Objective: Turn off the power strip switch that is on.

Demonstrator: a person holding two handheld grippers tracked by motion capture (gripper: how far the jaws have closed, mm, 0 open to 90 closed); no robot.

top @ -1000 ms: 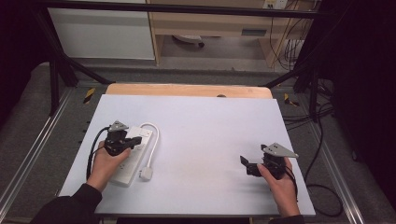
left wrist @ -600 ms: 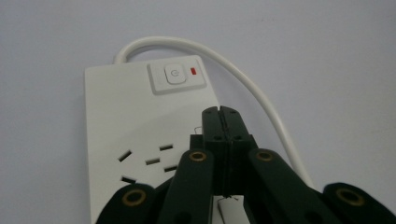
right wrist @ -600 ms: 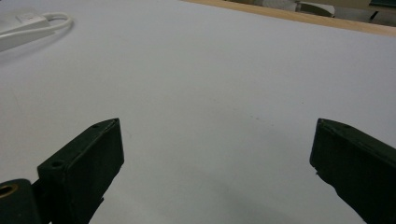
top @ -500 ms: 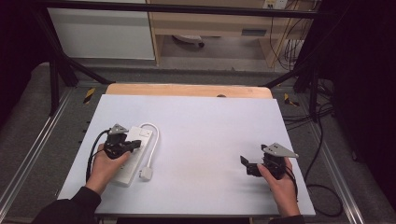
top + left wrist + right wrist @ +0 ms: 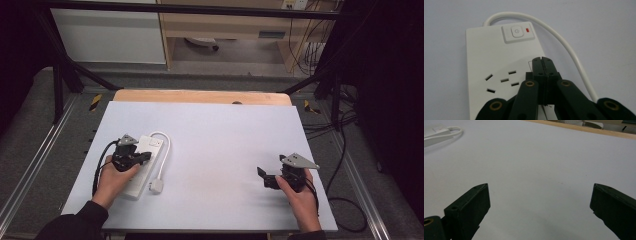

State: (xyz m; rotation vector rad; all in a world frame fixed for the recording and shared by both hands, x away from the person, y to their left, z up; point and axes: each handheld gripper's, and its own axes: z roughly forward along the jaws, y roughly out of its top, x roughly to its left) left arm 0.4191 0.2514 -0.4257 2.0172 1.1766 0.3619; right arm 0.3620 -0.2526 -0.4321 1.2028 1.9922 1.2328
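So the left hand-held gripper (image 5: 142, 157) is hovering right over the flat white plastic power strip (image 5: 141, 165), which is lying on the left side of the pale grey tabletop (image 5: 225, 145). In the left gripper view its two black jaws are pressing flat together with nothing between them, tips sitting over the strip's top face just beside the five-slot socket (image 5: 502, 81); can't tell if they're actually touching the plastic. Farther up the strip, the square white power button (image 5: 516, 32) and its little red indicator light (image 5: 527, 30) are showing, both apart from the jaws. The strip's round white cable (image 5: 165, 150) is looping out of the far end and curling back down the right side to a white plug (image 5: 156, 186) lying on the tabletop next to the strip. Over on the right, the right hand-held gripper (image 5: 264, 177) is sitting low over bare tabletop, well apart from the strip, with its jaws spreading wide and holding nothing.
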